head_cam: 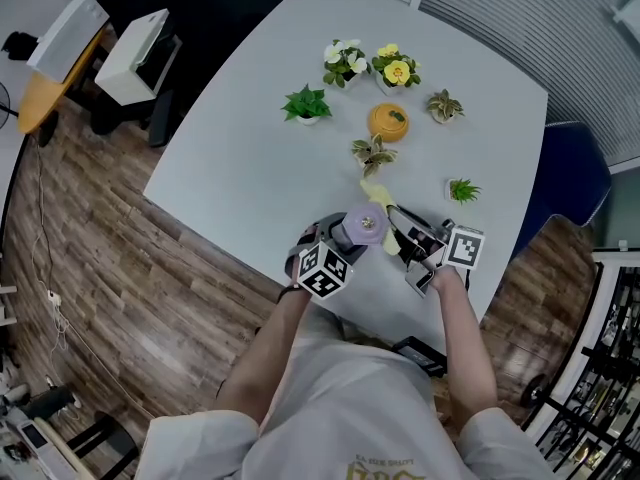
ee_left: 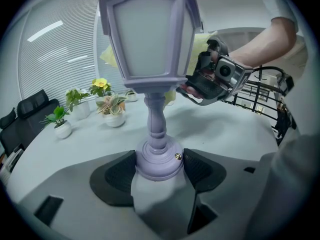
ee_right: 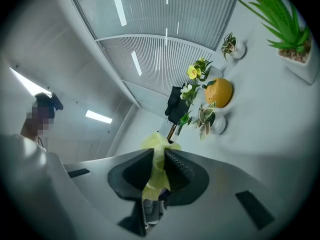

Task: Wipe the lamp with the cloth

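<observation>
Overhead: a person at a grey table [head_cam: 240,158] works two hand-held grippers on a small lilac lamp [head_cam: 365,225].
Left gripper [head_cam: 340,243]: jaws spread wide and pressed on either side of the lamp's round base [ee_left: 159,160], holding it upright on the tabletop.
Right gripper [head_cam: 393,215]: jaws pressed together, pinching a fold of yellow cloth [ee_right: 156,176] that hangs out past the fingertips.
Cloth and lamp: seen from the left gripper, the cloth [ee_left: 111,54] shows behind the shade on both sides, with the right gripper [ee_left: 189,89] just beside the shade's right edge.
Near edge: the table's rim [head_cam: 380,313] runs close behind both grippers, by the person's wrists.
Ahead of the grippers: a variegated potted plant [head_cam: 374,153] stands near the cloth; beyond it sit an orange pot [head_cam: 388,121] and more small plants, well apart from the lamp.
Right of the right gripper: a small green plant [head_cam: 462,190] stands near it, short of the table's far edge.
Open room: bare tabletop stretches wide to the left of the left gripper.
</observation>
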Demonstrator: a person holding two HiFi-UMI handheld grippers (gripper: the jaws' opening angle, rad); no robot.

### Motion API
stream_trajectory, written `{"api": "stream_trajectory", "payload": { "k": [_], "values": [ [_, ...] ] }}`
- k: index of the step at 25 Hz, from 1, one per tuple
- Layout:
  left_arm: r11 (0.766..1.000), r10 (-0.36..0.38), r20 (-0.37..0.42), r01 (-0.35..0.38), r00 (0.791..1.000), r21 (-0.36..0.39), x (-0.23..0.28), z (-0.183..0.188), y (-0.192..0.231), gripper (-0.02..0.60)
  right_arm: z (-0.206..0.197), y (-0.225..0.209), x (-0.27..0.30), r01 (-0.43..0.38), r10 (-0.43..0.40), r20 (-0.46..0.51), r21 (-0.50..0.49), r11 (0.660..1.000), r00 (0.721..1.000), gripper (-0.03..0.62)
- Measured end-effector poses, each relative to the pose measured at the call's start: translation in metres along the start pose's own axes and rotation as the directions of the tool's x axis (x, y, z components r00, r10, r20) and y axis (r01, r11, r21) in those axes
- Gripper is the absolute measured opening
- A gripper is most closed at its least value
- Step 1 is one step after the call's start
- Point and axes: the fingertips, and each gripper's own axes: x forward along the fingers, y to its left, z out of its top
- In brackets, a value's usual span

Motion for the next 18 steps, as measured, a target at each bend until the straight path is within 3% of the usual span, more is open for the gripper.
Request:
{"api": "stream_trajectory", "payload": {
  "k": [18],
  "values": [
    [1.000, 0.000, -0.003, 0.000, 1.000, -0.003, 0.001, 0.000, 0.000, 0.310, -0.012, -0.010, -0.005, 0.059, -0.059, -0.023, 0.001, 0.998, 0.998, 0.075]
  ]
}}
